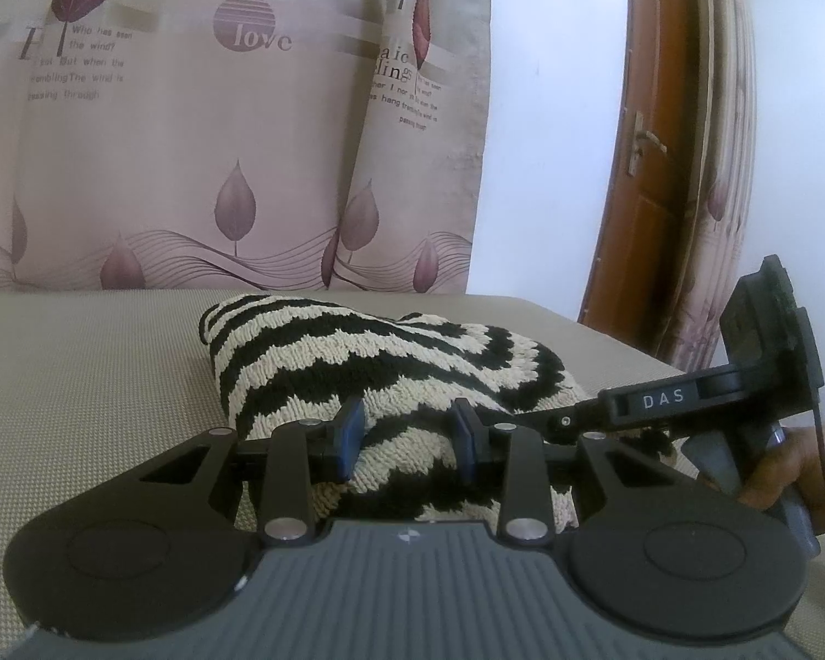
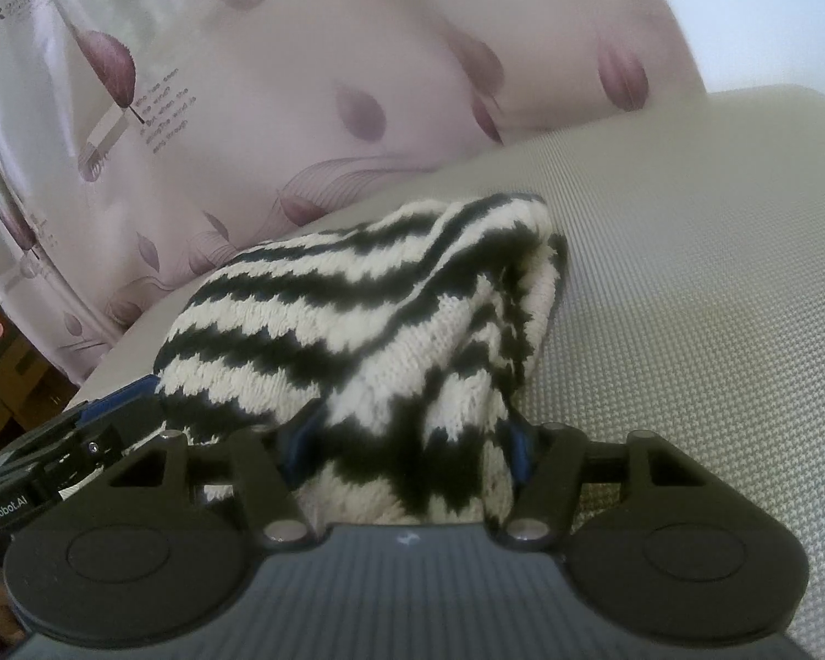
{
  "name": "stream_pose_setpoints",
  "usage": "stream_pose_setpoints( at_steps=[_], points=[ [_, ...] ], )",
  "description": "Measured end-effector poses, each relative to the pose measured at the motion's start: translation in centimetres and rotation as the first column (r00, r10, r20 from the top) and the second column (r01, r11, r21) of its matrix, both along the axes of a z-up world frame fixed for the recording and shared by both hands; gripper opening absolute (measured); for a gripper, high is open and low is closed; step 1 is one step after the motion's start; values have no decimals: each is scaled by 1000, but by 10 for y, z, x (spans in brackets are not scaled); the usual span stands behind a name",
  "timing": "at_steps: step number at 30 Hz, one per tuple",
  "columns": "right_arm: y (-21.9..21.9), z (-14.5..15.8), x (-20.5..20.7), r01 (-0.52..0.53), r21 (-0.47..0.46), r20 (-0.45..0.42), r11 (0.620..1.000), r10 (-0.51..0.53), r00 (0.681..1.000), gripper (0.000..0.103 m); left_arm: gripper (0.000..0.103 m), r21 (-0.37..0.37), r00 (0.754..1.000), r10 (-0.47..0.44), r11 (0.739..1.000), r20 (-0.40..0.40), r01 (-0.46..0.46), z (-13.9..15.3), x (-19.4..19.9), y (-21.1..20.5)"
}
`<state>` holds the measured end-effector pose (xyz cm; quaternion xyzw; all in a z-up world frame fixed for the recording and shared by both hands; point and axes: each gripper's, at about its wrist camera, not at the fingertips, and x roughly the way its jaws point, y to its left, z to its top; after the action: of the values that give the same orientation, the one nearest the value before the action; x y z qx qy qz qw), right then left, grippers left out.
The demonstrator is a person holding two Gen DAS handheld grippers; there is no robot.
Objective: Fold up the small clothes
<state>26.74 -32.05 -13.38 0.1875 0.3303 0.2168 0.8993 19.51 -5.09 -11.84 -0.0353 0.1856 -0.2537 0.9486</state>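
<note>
A black-and-cream zigzag knit garment (image 1: pixel 379 352) lies bunched on a beige woven surface (image 1: pixel 93 385). My left gripper (image 1: pixel 408 443) is shut on its near edge, blue pads pressed into the knit. The right gripper (image 1: pixel 572 418) comes in from the right, its fingers at the garment's right end, held by a hand (image 1: pixel 786 467). In the right wrist view the garment (image 2: pixel 324 308) rises in a tent, and a thick fold sits loosely between the jaws of my right gripper (image 2: pixel 410 445), which have been widening. The left gripper (image 2: pixel 115 412) shows at the lower left.
A pink curtain (image 1: pixel 192 137) with leaf prints hangs right behind the surface. A brown wooden door (image 1: pixel 632 220) stands at the right. The beige surface (image 2: pixel 687 275) stretches to the right of the garment. Boxes (image 2: pixel 5 385) sit low at the far left.
</note>
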Motion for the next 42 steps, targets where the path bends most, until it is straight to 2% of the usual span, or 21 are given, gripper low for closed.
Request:
stream_pose_setpoints(
  at_steps=[42],
  points=[
    [0,-1,-2,1,-20,19,1000,-1,1000,64,38,16,1000,5,1000,6,-5,0,1,-2]
  ],
)
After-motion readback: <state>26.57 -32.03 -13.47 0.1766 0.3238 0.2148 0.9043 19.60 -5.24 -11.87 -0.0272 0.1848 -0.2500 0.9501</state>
